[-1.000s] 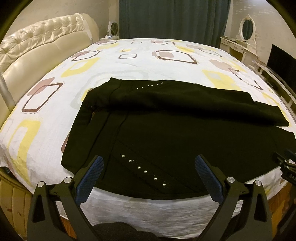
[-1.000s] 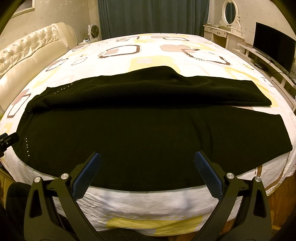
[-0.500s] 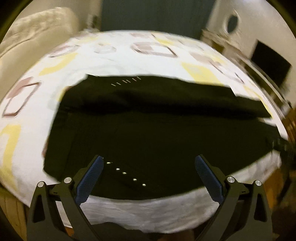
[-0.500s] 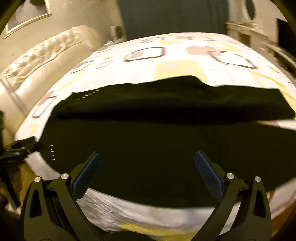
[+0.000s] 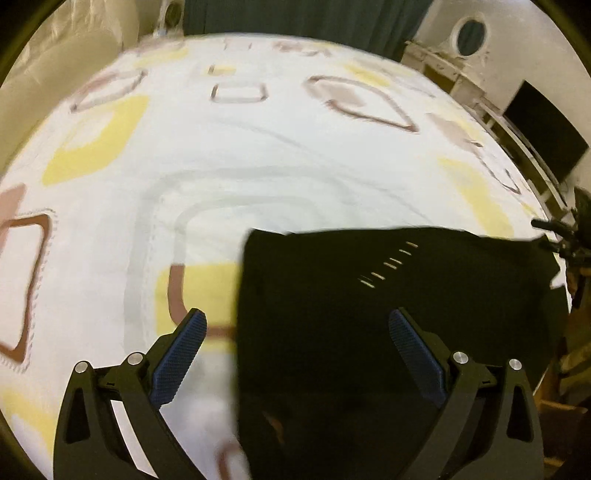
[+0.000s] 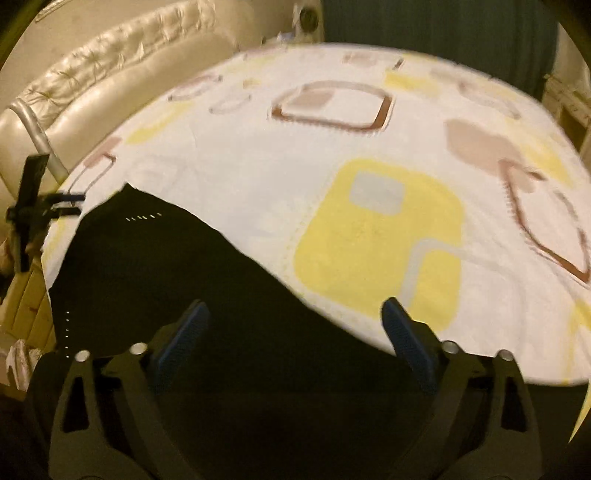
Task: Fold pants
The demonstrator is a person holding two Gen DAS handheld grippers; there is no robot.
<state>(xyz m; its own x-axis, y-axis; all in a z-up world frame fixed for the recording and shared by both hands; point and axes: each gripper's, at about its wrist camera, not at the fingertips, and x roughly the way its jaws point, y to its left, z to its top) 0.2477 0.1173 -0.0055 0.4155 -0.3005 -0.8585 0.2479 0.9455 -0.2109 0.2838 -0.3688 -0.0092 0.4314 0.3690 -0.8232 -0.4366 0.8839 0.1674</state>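
A home bedroom is shown: a bed (image 6: 369,155) spread with a white sheet patterned in yellow and brown, backed by a tufted cream headboard (image 6: 122,74). Dark curtains (image 5: 295,18), a white dressing table with an oval mirror (image 5: 469,37) and a flat screen (image 5: 546,129) are seen beyond.

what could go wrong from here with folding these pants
1. Both the left gripper and the right gripper are open over the black pants; black on black hides the layers, so a pinch may catch only the top layer.
2. The pants' near edge lies at the edge of the bed. A careless tug could slide them off.
3. Both views are motion-blurred, so the grippers may land off target.
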